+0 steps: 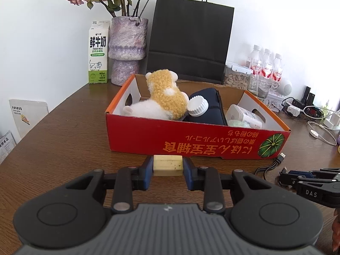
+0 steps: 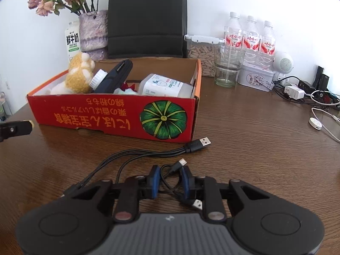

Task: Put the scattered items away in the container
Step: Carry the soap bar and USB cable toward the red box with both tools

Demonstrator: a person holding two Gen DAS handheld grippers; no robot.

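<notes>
Box (image 1: 191, 140) is sitting straight ahead of your left gripper (image 1: 167, 165), which is clamping the block (image 1: 167, 165) just short of its near wall, while your right gripper (image 2: 170, 180) is straddling the cable (image 2: 148, 152) unclenched on the desk (image 2: 255, 148).

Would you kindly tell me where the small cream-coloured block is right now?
In the left wrist view, the small cream-coloured block sits clamped in the left gripper, just before the red cardboard box.
</notes>
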